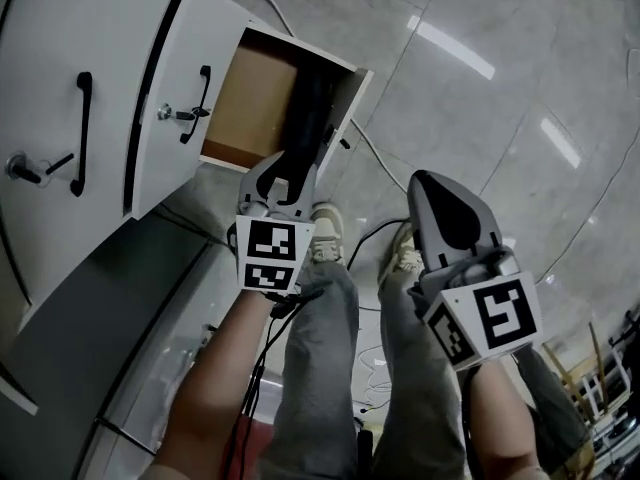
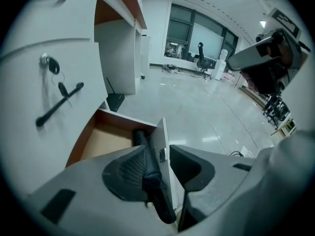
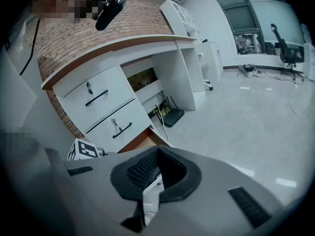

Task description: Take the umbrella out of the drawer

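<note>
The lower drawer (image 1: pixel 255 98) of a white cabinet stands pulled open, its brown bottom bare on the left. A black folded umbrella (image 1: pixel 312 118) lies along the drawer's right wall. My left gripper (image 1: pixel 290 173) hovers over the drawer's near right corner, jaws open and apart from the umbrella. In the left gripper view the umbrella (image 2: pixel 147 168) and the drawer's white side wall (image 2: pixel 162 146) show beyond the gap of the left gripper (image 2: pixel 158 151). My right gripper (image 1: pixel 425 183) hangs over the floor to the right, shut and empty; the right gripper (image 3: pixel 160 149) shows its pads closed tip to tip.
The shut upper drawer (image 1: pixel 82 133) has a black handle and a key in its lock. Cables (image 1: pixel 380 158) run over the glossy floor by the drawer. The person's shoes (image 1: pixel 325 230) stand just below it. A black router (image 3: pixel 172 117) sits under the desk.
</note>
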`<action>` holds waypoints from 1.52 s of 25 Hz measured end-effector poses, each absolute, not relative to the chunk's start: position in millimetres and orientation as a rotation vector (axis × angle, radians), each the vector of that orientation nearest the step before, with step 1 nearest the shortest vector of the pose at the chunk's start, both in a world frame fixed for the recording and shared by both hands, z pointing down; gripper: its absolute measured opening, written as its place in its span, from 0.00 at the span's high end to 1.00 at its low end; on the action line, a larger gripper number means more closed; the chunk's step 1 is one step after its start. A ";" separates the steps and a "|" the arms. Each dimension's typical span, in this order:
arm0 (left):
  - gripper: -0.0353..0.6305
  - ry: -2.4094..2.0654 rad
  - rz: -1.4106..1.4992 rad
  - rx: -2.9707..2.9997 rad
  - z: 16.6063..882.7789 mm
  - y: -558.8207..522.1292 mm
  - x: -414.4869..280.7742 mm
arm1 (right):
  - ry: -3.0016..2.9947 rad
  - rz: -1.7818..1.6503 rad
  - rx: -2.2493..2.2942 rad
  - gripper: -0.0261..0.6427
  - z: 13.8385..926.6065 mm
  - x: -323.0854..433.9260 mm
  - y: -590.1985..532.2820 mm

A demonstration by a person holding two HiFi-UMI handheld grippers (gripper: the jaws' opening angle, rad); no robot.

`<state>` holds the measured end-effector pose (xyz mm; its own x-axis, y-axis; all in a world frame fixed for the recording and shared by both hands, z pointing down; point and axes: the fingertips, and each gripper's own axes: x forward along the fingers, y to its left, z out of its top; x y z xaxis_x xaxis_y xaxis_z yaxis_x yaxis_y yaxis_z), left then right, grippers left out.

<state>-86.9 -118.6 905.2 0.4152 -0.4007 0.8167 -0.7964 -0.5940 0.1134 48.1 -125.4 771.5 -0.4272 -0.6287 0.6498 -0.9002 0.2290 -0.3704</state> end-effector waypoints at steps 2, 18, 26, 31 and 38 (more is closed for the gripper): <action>0.75 -1.010 1.104 2.170 927.7 -113.7 -90.6 | -2.144 1.041 1.410 0.95 785.8 45.7 -122.2; 0.75 -0.881 1.263 2.062 1029.2 -76.1 -97.1 | -2.128 1.094 1.363 0.95 849.2 39.0 -111.4; 0.72 -0.887 1.366 2.056 1039.4 -84.8 -96.1 | -2.119 1.110 1.355 0.95 856.3 34.7 -112.9; 0.69 -0.864 1.366 2.029 1040.7 -88.4 -101.3 | -2.123 1.108 1.347 0.95 855.2 34.3 -119.5; 0.69 -0.783 1.390 1.969 1035.9 -69.7 -112.0 | -2.108 1.128 1.381 0.95 856.0 41.0 -126.6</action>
<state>-112.0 -69.7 1035.9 0.2781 -0.1236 0.9526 -0.7502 -0.6473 0.1350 41.0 -126.6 856.0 -0.4460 -0.5845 0.6778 -0.8882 0.1955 -0.4159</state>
